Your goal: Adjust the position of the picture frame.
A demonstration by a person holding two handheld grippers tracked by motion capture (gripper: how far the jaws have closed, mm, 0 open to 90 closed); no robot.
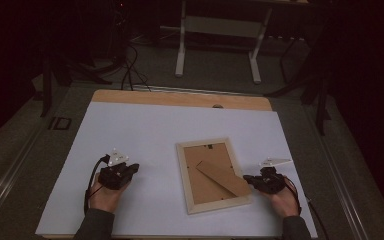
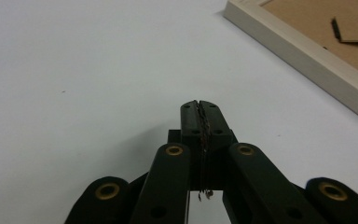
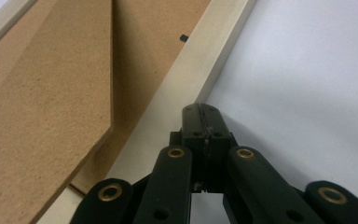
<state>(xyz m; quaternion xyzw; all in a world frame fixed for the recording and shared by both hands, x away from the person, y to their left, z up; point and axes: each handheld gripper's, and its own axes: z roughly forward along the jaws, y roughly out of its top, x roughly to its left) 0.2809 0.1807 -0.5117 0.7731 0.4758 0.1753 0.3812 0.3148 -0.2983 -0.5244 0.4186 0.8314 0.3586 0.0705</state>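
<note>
Now both jaws pressed together, empty; right gripper [image 3: 200,108] at picture frame [image 1: 213,176] edge, left gripper [image 2: 199,103] apart. Risk: nudging the frame askew.

Pale cream frame [image 1: 213,176] with plain brown back lies on the white sheet [image 1: 145,130]; black grippers [image 1: 130,170] flank the frame.
</note>
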